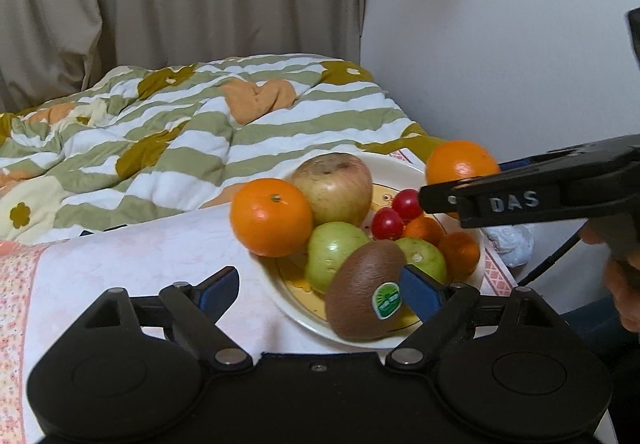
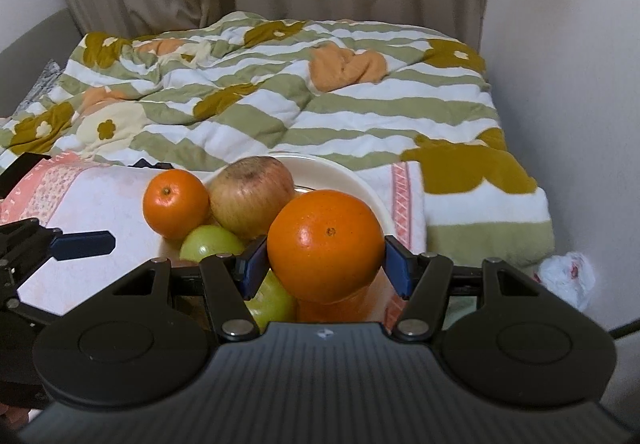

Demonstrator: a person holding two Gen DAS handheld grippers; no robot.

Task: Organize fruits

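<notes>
Left wrist view: your left tool (image 1: 318,290) hangs with fingers apart over the worktop (image 1: 132,264), its right pad just beside the kiwi (image 1: 366,290) at the plate's (image 1: 394,168) near rim. Further right, your right tool (image 2: 326,270) is clamped on the big orange (image 2: 325,244), held above the far-right side of the already crowded plate. You look mid-placement; next, find a gap beside the apple (image 2: 252,196) and lower gently so nothing rolls.

Orange (image 2: 325,244) held above fruit-piled plate (image 1: 404,164); kiwi (image 1: 366,290) at rim.
</notes>
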